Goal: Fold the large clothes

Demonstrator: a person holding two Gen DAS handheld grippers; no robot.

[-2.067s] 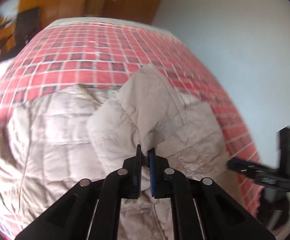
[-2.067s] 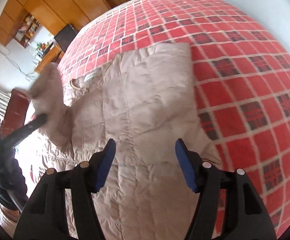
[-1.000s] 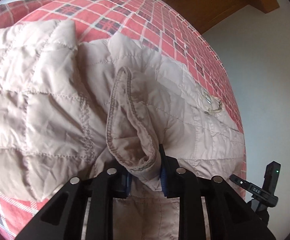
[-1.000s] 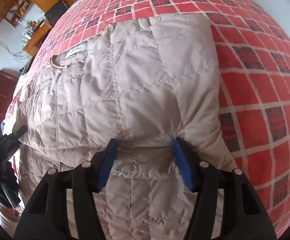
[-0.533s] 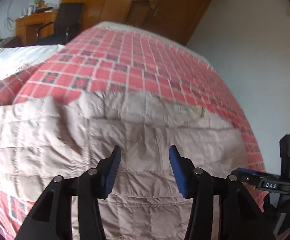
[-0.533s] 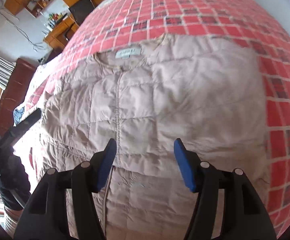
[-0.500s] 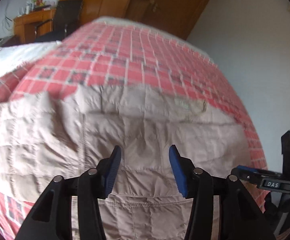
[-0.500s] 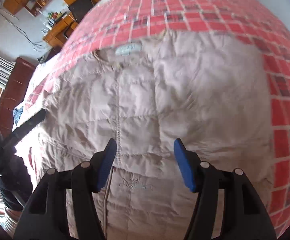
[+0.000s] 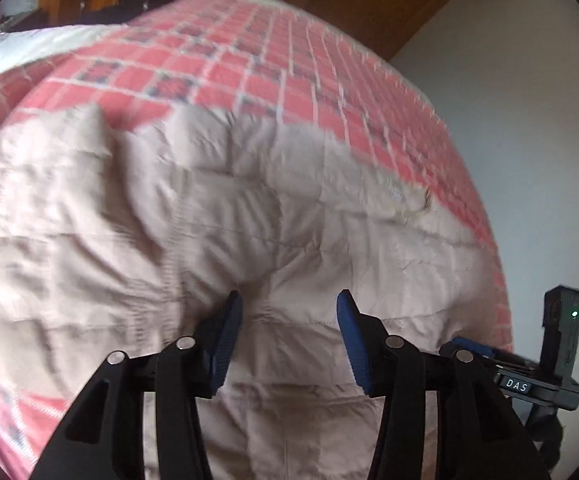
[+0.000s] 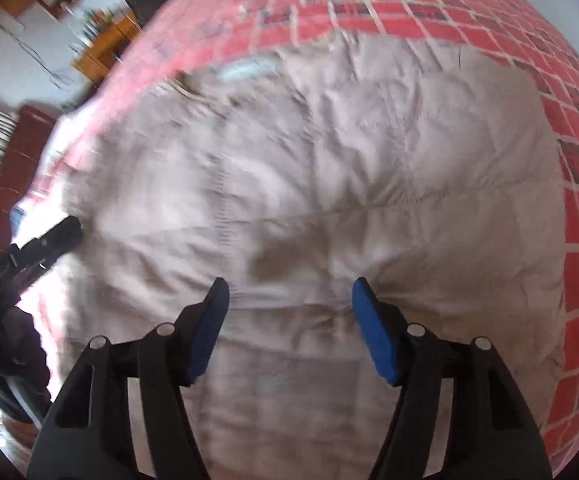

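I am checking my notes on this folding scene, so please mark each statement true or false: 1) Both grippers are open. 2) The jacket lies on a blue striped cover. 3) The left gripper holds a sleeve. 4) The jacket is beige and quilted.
1) True: the left gripper and the right gripper both have their jaws spread.
2) False: the jacket lies on a red checked bedspread.
3) False: nothing is between its jaws.
4) True.
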